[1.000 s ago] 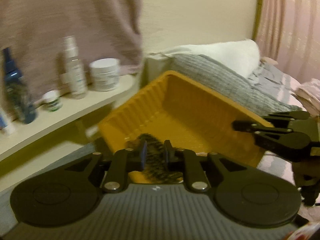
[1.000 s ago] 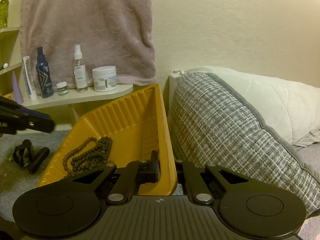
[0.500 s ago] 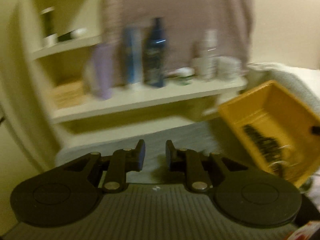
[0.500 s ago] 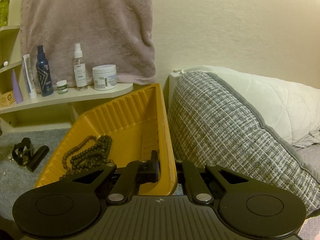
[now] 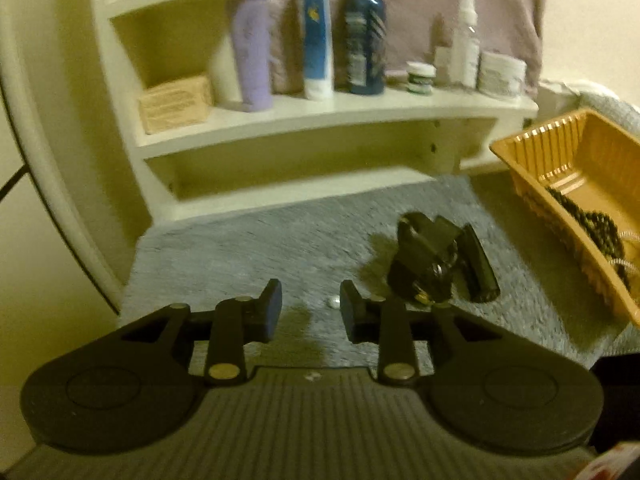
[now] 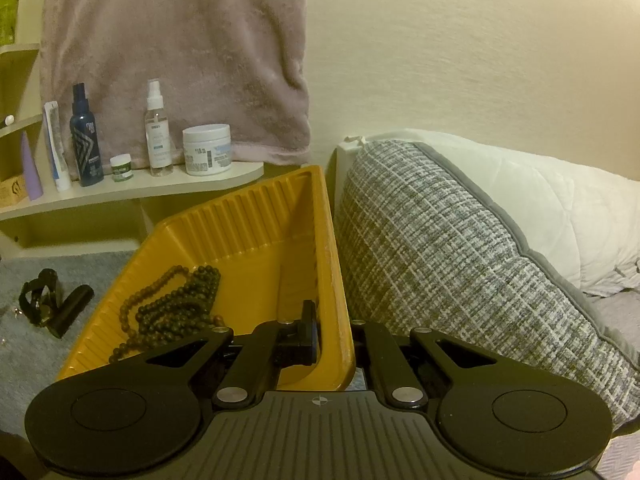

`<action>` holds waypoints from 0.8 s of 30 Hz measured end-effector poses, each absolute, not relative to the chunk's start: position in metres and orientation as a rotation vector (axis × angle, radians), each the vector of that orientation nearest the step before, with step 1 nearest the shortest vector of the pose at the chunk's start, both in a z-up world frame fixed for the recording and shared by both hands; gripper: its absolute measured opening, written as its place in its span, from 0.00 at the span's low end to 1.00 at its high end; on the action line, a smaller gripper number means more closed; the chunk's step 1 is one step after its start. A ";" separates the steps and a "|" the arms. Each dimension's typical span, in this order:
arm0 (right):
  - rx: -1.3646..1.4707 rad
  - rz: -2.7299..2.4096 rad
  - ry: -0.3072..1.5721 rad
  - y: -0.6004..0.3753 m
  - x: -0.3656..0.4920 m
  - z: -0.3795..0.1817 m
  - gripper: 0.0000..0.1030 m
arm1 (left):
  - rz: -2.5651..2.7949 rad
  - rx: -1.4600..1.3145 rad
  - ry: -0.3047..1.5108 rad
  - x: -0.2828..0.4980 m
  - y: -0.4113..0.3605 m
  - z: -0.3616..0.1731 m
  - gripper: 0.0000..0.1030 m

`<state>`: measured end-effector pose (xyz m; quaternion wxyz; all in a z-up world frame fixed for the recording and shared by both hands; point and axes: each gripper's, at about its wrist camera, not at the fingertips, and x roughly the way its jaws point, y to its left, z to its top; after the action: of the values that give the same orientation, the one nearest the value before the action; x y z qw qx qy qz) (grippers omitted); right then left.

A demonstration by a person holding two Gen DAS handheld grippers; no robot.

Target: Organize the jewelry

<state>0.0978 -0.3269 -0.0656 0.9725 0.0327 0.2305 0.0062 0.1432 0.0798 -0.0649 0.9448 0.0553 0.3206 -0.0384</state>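
1 item is in: the bead necklace (image 6: 172, 308) lies inside the yellow tray (image 6: 256, 220), whose near wall the right tool (image 6: 334, 340) clamps. Left of the tray, a black strap piece (image 5: 436, 260) waits on the grey blanket (image 5: 248, 252); the left tool (image 5: 310, 310) hovers beside it, parted and empty.

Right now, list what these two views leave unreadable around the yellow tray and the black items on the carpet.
- Black strap bundle: left wrist view motion-blurred; type unclear.
- Small pale speck on carpet: too small.
- Bead necklace: its lower end hidden behind the right hand-held gripper.
- Yellow tray: cut by the left view's edge.
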 end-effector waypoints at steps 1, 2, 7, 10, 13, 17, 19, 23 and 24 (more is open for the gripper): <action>0.066 0.012 0.466 -0.327 0.098 -0.066 0.04 | -0.085 0.128 0.656 0.145 0.076 -0.068 0.29; 0.065 0.012 0.466 -0.327 0.098 -0.066 0.04 | -0.088 0.139 0.657 0.146 0.073 -0.070 0.30; 0.062 0.012 0.470 -0.328 0.099 -0.067 0.04 | -0.109 0.146 0.676 0.158 0.065 -0.082 0.30; 0.060 0.010 0.472 -0.328 0.099 -0.067 0.04 | -0.119 0.143 0.679 0.163 0.064 -0.086 0.30; 0.057 0.009 0.474 -0.327 0.100 -0.067 0.04 | -0.125 0.151 0.681 0.166 0.062 -0.088 0.30; 0.055 0.009 0.474 -0.326 0.100 -0.066 0.04 | -0.131 0.150 0.693 0.169 0.062 -0.092 0.29; 0.054 0.009 0.474 -0.326 0.100 -0.066 0.04 | -0.136 0.145 0.702 0.170 0.063 -0.093 0.29; 0.055 0.009 0.475 -0.326 0.100 -0.066 0.04 | -0.146 0.132 0.704 0.170 0.065 -0.094 0.22; 0.055 0.009 0.475 -0.326 0.100 -0.066 0.04 | -0.148 0.131 0.704 0.170 0.065 -0.094 0.17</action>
<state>0.1003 -0.3259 -0.0662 0.9716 0.0272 0.2351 0.0046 0.1702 0.0649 -0.0942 0.9338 0.0643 0.3444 -0.0722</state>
